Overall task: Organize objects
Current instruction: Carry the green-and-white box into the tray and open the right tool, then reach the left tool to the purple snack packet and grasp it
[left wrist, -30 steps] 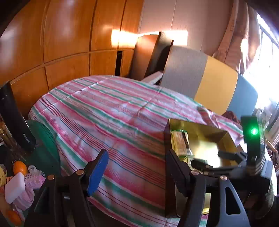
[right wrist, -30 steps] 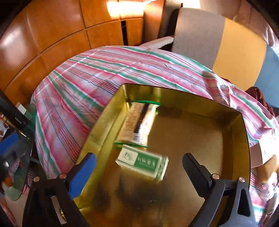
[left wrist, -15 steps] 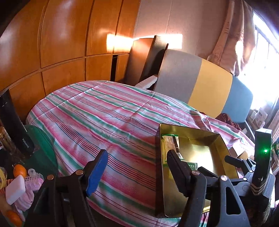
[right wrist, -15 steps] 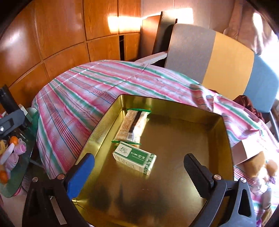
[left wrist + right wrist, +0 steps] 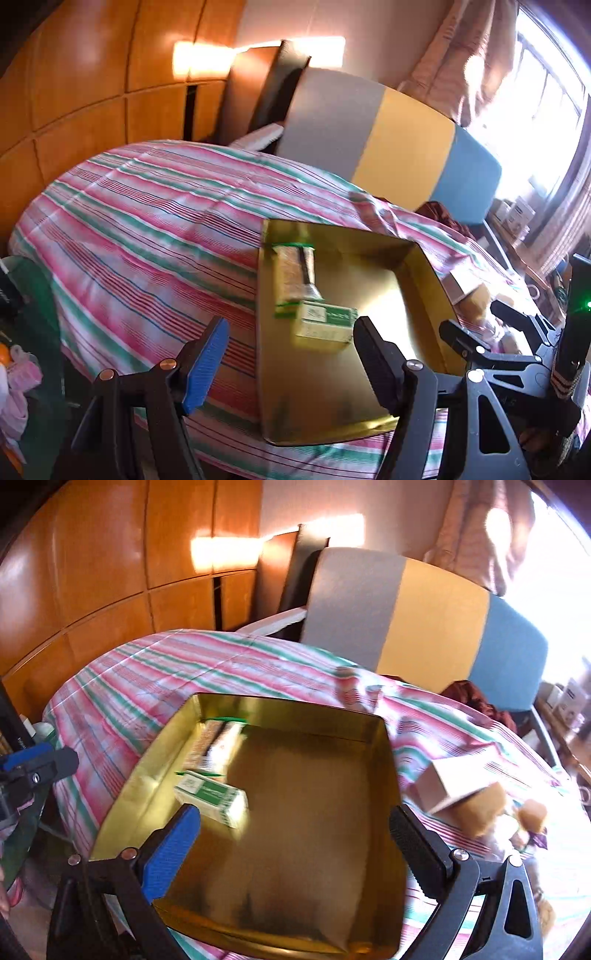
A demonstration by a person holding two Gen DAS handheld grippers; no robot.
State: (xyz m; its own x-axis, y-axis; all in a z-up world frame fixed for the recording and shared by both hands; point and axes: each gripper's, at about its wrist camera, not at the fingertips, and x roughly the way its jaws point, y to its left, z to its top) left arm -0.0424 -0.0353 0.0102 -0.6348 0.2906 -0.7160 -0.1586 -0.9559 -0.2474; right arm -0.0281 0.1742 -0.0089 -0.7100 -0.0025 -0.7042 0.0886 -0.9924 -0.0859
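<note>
A gold tin tray [image 5: 384, 760] sits on the striped table and also shows in the left wrist view [image 5: 421, 266]. Inside it lie a green-and-white small box [image 5: 212, 801] and a long tan packet [image 5: 218, 746] along the left wall; both show in the left wrist view, the box [image 5: 325, 321] and the packet [image 5: 295, 271]. My right gripper [image 5: 295, 842] is open and empty, above the tray's near side. My left gripper [image 5: 291, 354] is open and empty, over the tray's left rim. A white carton [image 5: 454, 779] and brown sponge-like pieces [image 5: 487, 808] lie right of the tray.
The table wears a pink-green striped cloth [image 5: 147, 229]. A grey, yellow and blue panel [image 5: 388, 147] stands behind it, with wooden wall panels on the left. Cluttered items, pink and orange, sit at the low left [image 5: 14, 369]. The right gripper's body [image 5: 517, 350] shows beside the tray.
The green-and-white box came to rest in the tray beside the packet. Both grippers have pulled back and up from the tray, so more of the table shows.
</note>
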